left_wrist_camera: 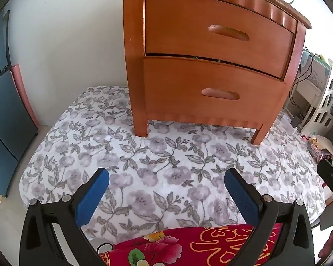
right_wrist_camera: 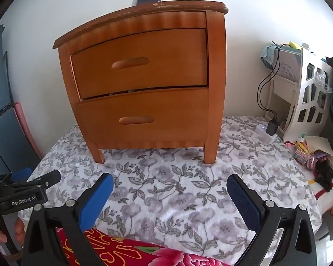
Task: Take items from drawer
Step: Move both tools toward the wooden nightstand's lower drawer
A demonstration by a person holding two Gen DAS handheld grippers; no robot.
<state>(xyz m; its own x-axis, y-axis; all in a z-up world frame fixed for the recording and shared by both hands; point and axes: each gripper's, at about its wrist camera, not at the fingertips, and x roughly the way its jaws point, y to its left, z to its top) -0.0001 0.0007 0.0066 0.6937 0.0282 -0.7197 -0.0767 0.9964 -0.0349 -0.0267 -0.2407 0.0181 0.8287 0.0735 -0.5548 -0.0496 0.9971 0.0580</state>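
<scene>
The wooden nightstand [right_wrist_camera: 142, 84] stands on the floral cloth [right_wrist_camera: 177, 190], both drawers nearly shut. The lower drawer's handle [right_wrist_camera: 136, 120] lies crosswise at about eleven o'clock from my right gripper [right_wrist_camera: 169, 190] and about one o'clock from my left gripper [left_wrist_camera: 166, 184]. Both are spread wide, empty and well short; neither looks clearly nearer.

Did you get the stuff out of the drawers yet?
Not yet. Both drawers, top and bottom, look shut or nearly so. The left gripper and right gripper hang empty, jaws wide, over the flowered cloth. Opening a drawer and taking things remains.
</scene>
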